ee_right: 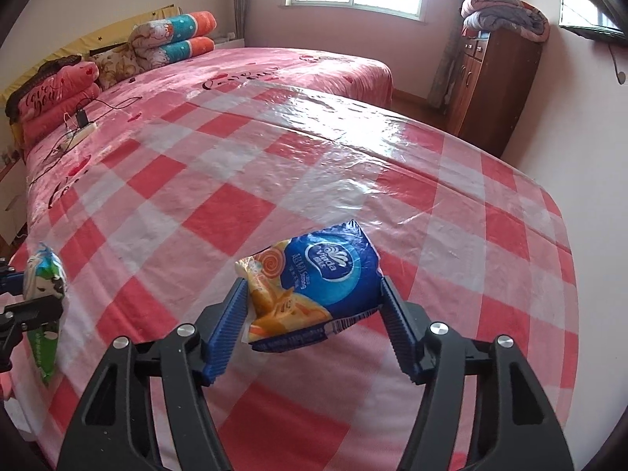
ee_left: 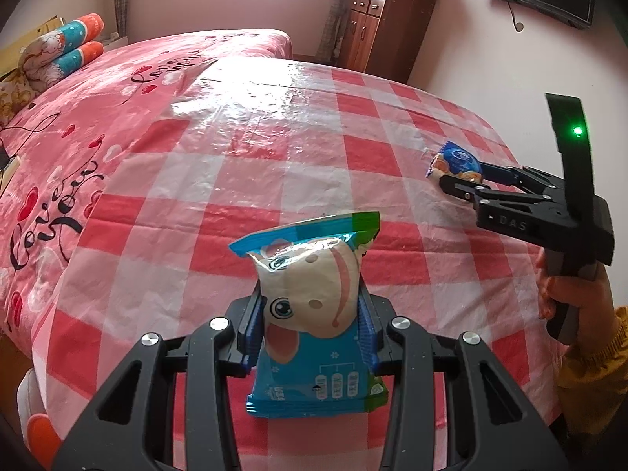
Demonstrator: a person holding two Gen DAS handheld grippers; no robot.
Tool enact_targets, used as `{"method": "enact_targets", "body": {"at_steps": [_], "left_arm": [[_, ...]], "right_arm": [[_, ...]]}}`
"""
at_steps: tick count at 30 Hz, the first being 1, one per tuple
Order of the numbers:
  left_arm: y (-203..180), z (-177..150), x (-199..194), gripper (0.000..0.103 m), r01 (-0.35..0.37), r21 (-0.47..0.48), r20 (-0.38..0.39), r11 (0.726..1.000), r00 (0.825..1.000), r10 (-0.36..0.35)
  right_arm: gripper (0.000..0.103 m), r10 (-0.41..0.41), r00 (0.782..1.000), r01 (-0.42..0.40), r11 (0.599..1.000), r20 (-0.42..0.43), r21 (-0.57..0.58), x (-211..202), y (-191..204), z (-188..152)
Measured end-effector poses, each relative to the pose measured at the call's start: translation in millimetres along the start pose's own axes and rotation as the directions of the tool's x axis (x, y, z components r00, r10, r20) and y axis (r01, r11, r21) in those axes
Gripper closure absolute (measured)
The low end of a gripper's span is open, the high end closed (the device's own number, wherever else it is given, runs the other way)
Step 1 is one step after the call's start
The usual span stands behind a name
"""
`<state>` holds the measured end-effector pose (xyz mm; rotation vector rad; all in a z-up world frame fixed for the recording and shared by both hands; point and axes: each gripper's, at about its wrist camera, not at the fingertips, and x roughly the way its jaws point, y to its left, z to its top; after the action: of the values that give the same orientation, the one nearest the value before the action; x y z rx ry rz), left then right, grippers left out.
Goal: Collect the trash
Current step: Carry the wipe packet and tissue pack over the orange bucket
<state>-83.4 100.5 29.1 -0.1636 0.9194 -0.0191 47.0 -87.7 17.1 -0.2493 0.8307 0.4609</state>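
Above the checked plastic cloth (ee_left: 243,149) that covered the table, both tools carried trash clear of the surface. At about seven o'clock of the table, the left gripper (ee_left: 310,314) was clamped on a snack packet (ee_left: 310,298) printed with a cartoon cow, blue at the bottom and white above; its blue pads (ee_left: 251,325) pressed the packet's two sides and the packet stood upright between them. In the right wrist view that same packet (ee_right: 43,286) showed at nine o'clock, edge-on. Further right, at about four o'clock, the right gripper (ee_right: 314,298) held a blue and orange tissue pack (ee_right: 314,278), tilted, with its ribbed blue pads (ee_right: 227,322) squeezing both ends. From the left wrist view this pack (ee_left: 455,163) hung at three o'clock in the black fingers, and the person's right hand (ee_left: 569,294) gripped the handle below.
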Motion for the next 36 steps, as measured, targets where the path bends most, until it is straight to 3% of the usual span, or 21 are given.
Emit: {"method": "enact_targets", "body": {"at_steps": [21, 36], "left_arm": [[22, -25, -38, 0.062, -0.074, -0.018, 0.042, 0.997, 0.996, 0.075], [55, -50, -78, 0.062, -0.188, -0.057, 0.056, 0.980, 0.980, 0.192]], "right_arm": [[0.037, 0.048, 0.996, -0.050, 0.999, 0.072, 0.019, -69, 42, -29], [0.037, 0.139, 0.985, -0.134, 0.990, 0.100, -0.053, -104, 92, -37]]}}
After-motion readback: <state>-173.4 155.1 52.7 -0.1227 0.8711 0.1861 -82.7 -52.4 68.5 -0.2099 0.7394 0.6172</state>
